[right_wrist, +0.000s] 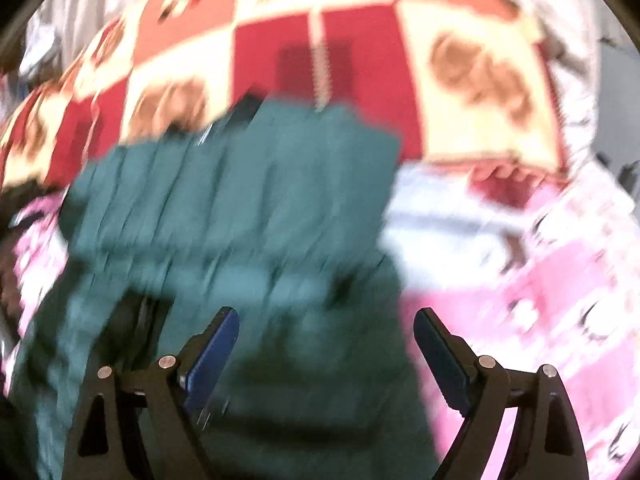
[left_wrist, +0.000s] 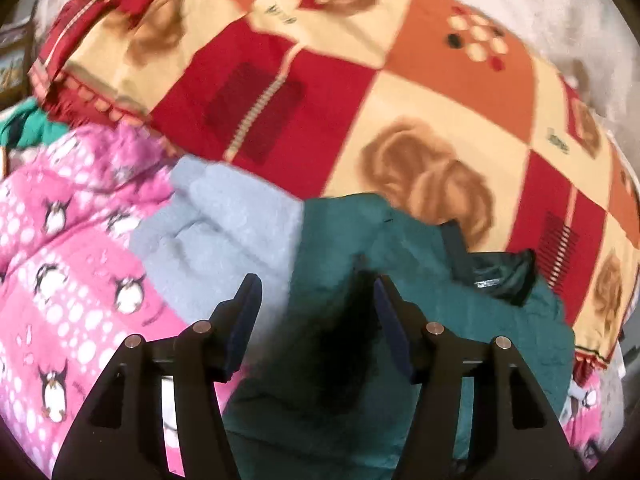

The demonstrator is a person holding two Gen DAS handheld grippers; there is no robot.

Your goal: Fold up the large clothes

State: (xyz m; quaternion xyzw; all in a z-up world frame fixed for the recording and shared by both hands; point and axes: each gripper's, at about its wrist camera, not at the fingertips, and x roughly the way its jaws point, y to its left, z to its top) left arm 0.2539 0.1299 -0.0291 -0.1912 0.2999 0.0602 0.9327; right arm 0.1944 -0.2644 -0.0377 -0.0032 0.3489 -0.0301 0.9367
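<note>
A dark green garment lies crumpled on the bedding, with a darker folded part at its right. My left gripper is open and hovers over the garment's left edge, holding nothing. In the right wrist view the same green garment fills the centre, blurred by motion. My right gripper is open just above it, jaws wide apart and empty.
A red, orange and cream checked blanket covers the far part of the bed; it also shows in the right wrist view. A pink penguin-print blanket lies at the left, with a light blue fleece piece beside the garment.
</note>
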